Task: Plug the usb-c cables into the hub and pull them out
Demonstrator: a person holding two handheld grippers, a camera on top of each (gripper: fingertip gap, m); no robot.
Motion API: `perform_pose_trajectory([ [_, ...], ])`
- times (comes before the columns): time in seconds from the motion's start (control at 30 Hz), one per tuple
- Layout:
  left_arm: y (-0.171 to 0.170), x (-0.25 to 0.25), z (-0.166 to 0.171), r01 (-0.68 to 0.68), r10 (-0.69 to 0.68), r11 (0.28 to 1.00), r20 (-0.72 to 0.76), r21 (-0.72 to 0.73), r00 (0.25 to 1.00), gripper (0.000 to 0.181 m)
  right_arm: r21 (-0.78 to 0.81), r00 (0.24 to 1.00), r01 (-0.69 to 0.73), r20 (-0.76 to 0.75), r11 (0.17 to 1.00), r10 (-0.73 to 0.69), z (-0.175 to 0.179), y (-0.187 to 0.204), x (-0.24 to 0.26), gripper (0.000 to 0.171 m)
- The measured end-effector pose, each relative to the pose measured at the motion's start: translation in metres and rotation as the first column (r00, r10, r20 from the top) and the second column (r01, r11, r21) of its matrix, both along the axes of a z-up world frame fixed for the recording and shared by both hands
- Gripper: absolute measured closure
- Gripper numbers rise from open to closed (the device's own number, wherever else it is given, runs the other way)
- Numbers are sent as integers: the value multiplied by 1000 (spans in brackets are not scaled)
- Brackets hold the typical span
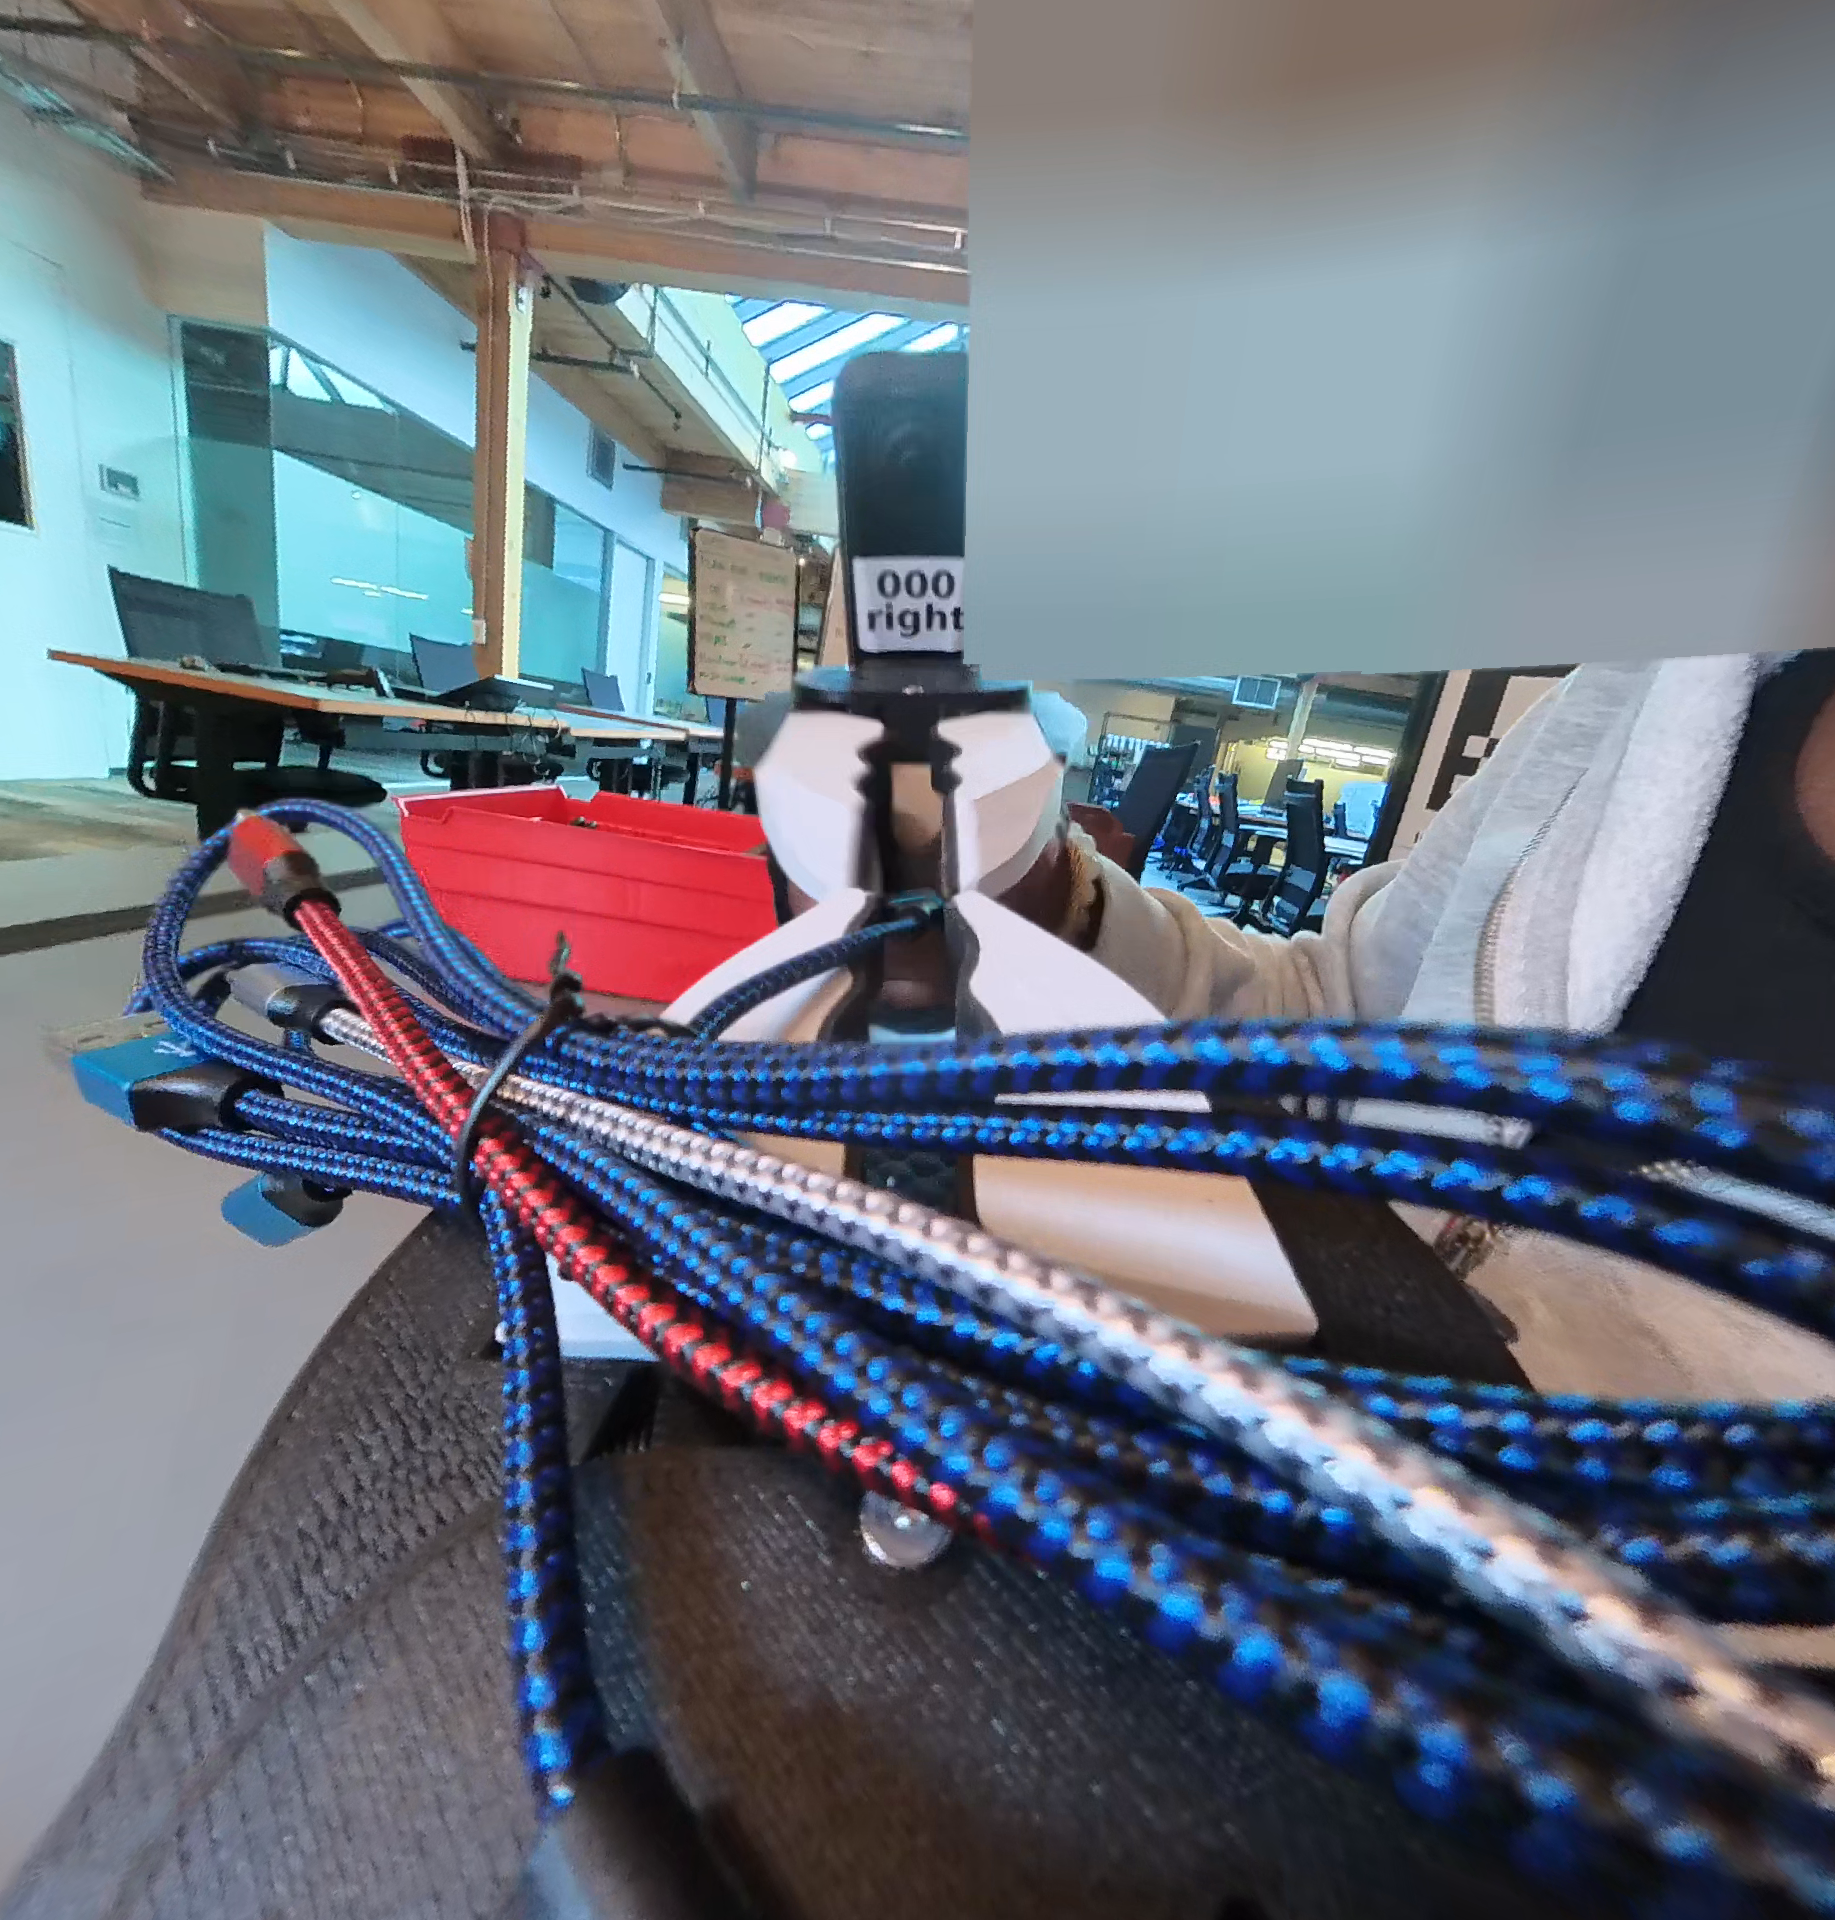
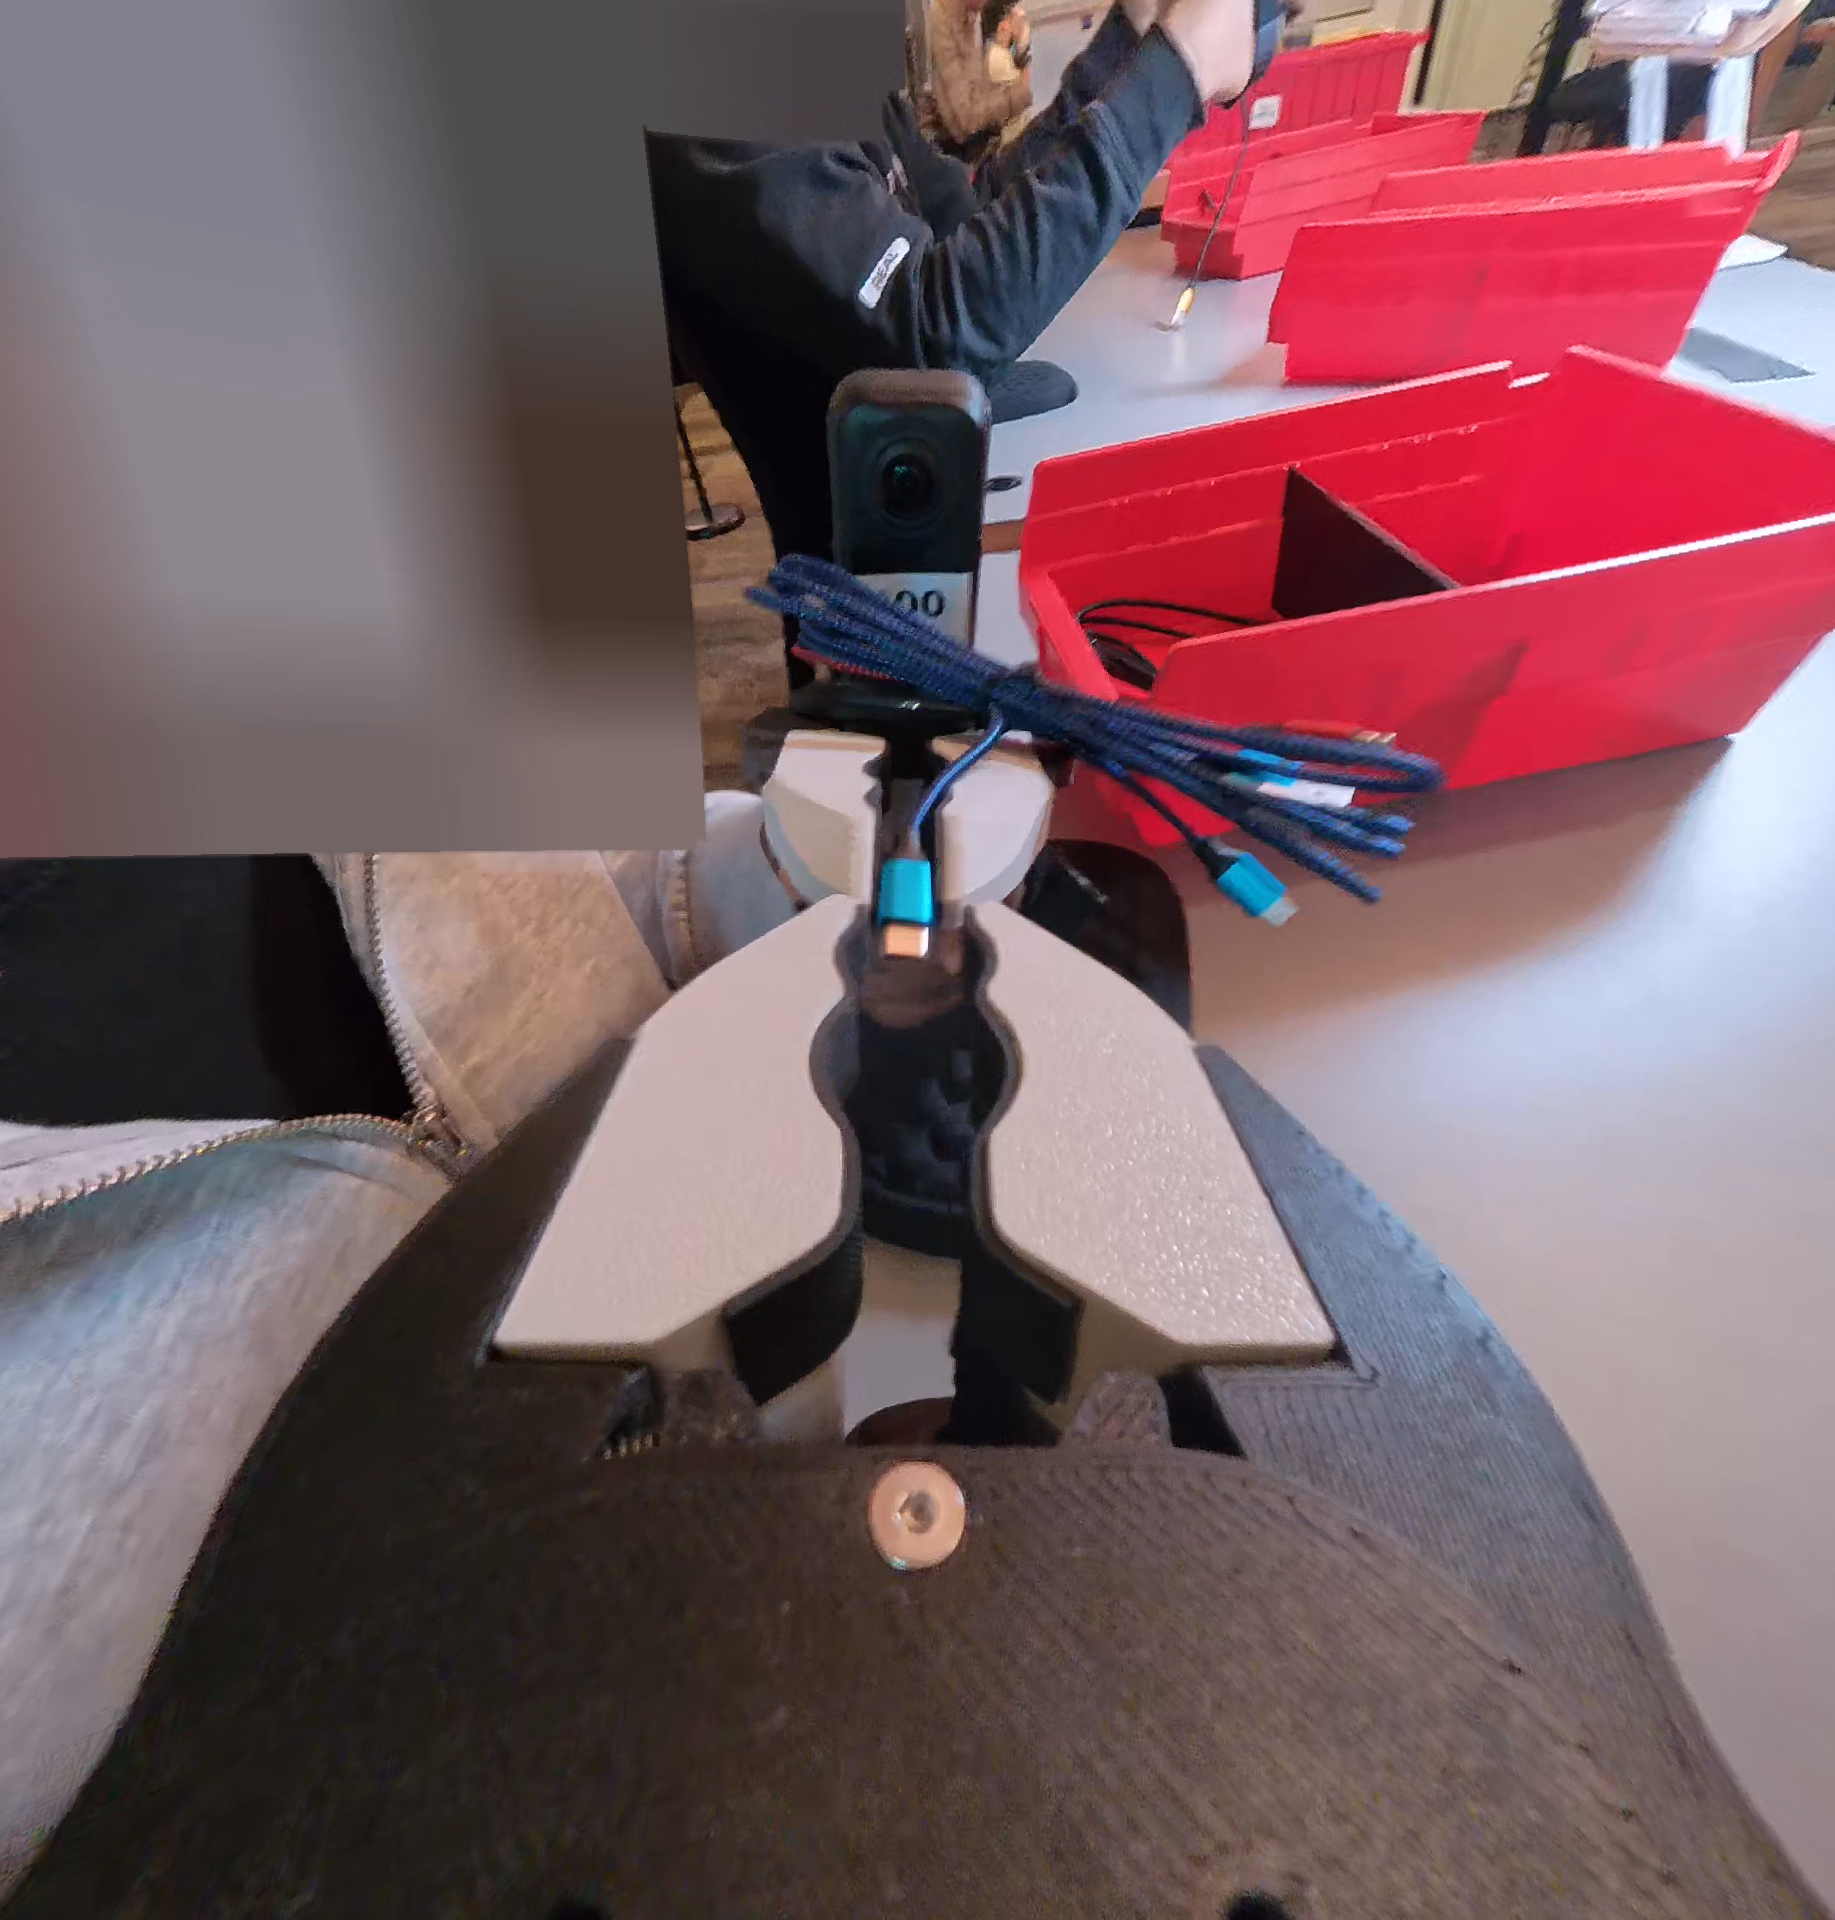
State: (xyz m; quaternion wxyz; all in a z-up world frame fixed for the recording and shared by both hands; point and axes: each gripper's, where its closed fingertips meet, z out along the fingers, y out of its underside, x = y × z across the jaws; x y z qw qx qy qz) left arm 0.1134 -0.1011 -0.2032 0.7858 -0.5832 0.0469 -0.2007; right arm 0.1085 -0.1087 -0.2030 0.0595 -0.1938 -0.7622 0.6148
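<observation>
A tied bundle of braided cables [image 1: 996,1164], mostly blue with one red and one silver, lies draped over my left gripper [image 1: 913,912]. In the right wrist view the bundle [image 2: 1100,727] hangs across that gripper's camera. One blue cable runs from the bundle to a light-blue usb-c plug [image 2: 905,891]. My left gripper is shut on the cable just behind the plug. My right gripper [image 2: 911,933] meets it tip to tip, and the plug's metal end sits at its narrow jaws. I cannot tell whether they pinch it. No hub is in view.
A red divided bin [image 2: 1515,644] stands on the grey table [image 2: 1515,1091] to the right, with more red bins [image 2: 1495,270] behind. It also shows in the left wrist view [image 1: 580,873]. The holder's grey hoodie [image 2: 165,1299] is close on the left. Another person's dark sleeve [image 2: 996,229] is far back.
</observation>
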Motion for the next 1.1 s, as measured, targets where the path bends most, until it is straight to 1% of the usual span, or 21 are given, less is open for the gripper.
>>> perform_pose_trajectory([
  [0.03, 1, 0, -2, 1, -1, 1000, -1, -13, 1000, 170, -12, 1000, 21, -21, 1000, -21, 5, 4, -4, 146],
  [0.07, 2, 0, -3, 0, 0, 1000, 0, -23, 1000, 171, -13, 998, 41, -51, 999, -42, 10, 8, -9, 143],
  [0.13, 4, 0, -6, -4, 3, 999, -6, -53, 1000, 170, 50, 989, 57, -136, 997, -50, 17, 8, -16, 135],
  [0.17, 6, 1, -8, -3, 2, 998, -11, -69, 1000, 170, 105, 983, 42, -182, 994, -22, 19, 3, -18, 133],
  [0.23, 10, 2, -12, -3, 1, 995, -25, -102, 1000, 170, 199, 966, -35, -246, 979, 85, 23, -18, -16, 132],
  [0.33, 15, 7, -18, 1, -9, 989, -52, -151, 999, 170, 307, 926, -148, -290, 940, 240, 23, -57, -16, 132],
  [0.37, 16, 8, -19, 1, -12, 987, -62, -162, 998, 180, 346, 909, -178, -300, 921, 288, 20, -68, -16, 131],
  [0.4, 16, 9, -20, 1, -13, 986, -70, -168, 997, 170, 390, 895, -201, -300, 899, 331, 14, -77, -17, 132],
  [0.43, 16, 10, -21, 3, -16, 985, -75, -171, 997, 173, 437, 885, -205, -299, 876, 356, 7, -84, -20, 133],
  [0.47, 16, 11, -21, 4, -18, 986, -77, -169, 997, 134, 485, 876, -204, -297, 850, 380, 0, -86, -22, 139],
  [0.5, 15, 11, -20, 4, -17, 987, -76, -163, 997, 97, 517, 870, -198, -299, 833, 392, -5, -87, -24, 153],
  [0.57, 13, 10, -18, 2, -12, 989, -73, -145, 997, 94, 515, 887, -152, -305, 844, 346, -5, -85, -30, 156],
  [0.6, 14, 11, -18, -3, -10, 990, -86, -144, 996, 166, 513, 905, -116, -299, 850, 304, -4, -80, -35, 157],
  [0.7, 16, 15, -21, -29, 7, 987, -145, -155, 989, 171, 512, 933, 26, -320, 859, 162, -1, -62, -54, 162],
  [0.77, 17, 17, -21, -45, 19, 988, -173, -146, 985, 170, 516, 958, 105, -281, 850, 53, -4, -51, -65, 162],
  [0.8, 17, 17, -21, -48, 22, 989, -178, -143, 984, 170, 504, 971, 111, -237, 857, 14, -6, -49, -68, 162],
  [0.87, 17, 17, -20, -48, 23, 990, -177, -136, 984, 170, 502, 995, 83, -93, 861, -42, -18, -45, -70, 161],
  [0.97, 16, 19, -20, -48, 21, 989, -194, -137, 981, 170, 554, 992, 43, 77, 831, -103, -44, -35, -75, 153],
  [1.0, 17, 19, -22, -48, 19, 989, -199, -143, 980, 170, 544, 987, 16, 127, 839, -102, -48, -35, -73, 153],
  [1.07, 17, 20, -20, -42, 14, 990, -201, -137, 980, 170, 481, 983, -5, 165, 876, -85, -42, -36, -71, 152],
  [1.1, 16, 20, -20, -41, 14, 990, -198, -134, 980, 167, 453, 981, 14, 166, 891, -99, -38, -35, -74, 148],
])
